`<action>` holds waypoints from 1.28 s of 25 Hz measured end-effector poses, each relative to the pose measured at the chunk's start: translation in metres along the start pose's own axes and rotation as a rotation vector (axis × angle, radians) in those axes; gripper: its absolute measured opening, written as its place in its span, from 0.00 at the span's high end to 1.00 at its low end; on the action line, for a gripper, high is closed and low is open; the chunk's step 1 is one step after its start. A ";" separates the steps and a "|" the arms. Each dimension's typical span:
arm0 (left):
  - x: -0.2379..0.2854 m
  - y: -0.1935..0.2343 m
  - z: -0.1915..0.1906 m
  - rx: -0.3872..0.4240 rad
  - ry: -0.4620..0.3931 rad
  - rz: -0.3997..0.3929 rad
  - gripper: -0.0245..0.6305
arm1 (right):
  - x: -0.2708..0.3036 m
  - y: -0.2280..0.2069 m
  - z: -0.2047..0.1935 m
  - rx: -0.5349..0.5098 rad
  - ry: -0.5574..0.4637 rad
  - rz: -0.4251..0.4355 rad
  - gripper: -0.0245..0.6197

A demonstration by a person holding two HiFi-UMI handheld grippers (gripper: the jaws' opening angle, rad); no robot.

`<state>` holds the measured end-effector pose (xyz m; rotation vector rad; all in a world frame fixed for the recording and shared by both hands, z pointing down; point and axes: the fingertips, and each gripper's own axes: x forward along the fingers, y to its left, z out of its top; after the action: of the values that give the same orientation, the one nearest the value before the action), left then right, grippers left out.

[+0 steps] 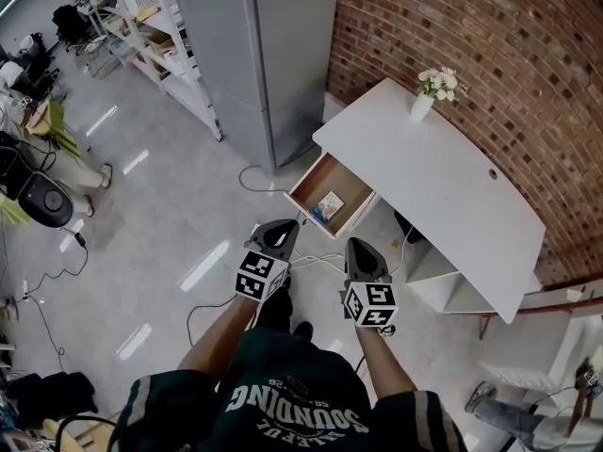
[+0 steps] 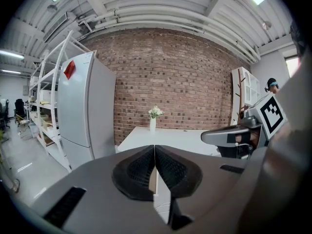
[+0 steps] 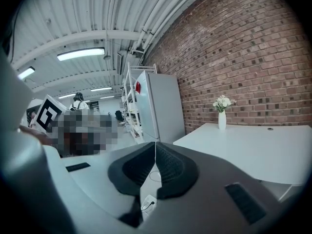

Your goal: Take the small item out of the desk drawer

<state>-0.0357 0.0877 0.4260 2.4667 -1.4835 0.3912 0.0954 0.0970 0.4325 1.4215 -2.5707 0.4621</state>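
The wooden desk drawer (image 1: 303, 188) stands pulled out from the white desk (image 1: 443, 186). A small light-blue item (image 1: 329, 207) lies flat on the drawer's floor. My left gripper (image 1: 281, 234) hovers just in front of the drawer's near corner, jaws shut and empty. To its right, below the drawer's right end, my right gripper (image 1: 361, 252) is also shut on nothing. In the left gripper view the pads (image 2: 141, 167) meet edge to edge with the desk top (image 2: 170, 138) beyond. The right gripper view shows its pads (image 3: 168, 165) pressed together.
A white vase of flowers (image 1: 426, 97) stands at the desk's far corner. A grey fridge (image 1: 259, 55) rises left of the desk, with white shelving (image 1: 155, 36) beyond. Cables (image 1: 316, 262) trail on the floor under the grippers. A brick wall (image 1: 490, 55) backs the desk.
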 end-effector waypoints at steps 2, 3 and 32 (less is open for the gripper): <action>0.010 0.006 0.001 -0.003 0.000 -0.008 0.94 | 0.009 -0.004 0.002 -0.002 0.002 -0.008 0.92; 0.016 0.009 0.001 -0.004 0.002 -0.013 0.94 | 0.014 -0.007 0.003 -0.003 0.004 -0.013 0.92; 0.176 0.113 0.002 0.008 0.130 -0.270 0.94 | 0.181 -0.054 0.040 0.046 0.073 -0.198 0.92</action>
<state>-0.0564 -0.1100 0.4922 2.5475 -1.0826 0.4934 0.0449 -0.0881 0.4581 1.6228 -2.3466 0.5344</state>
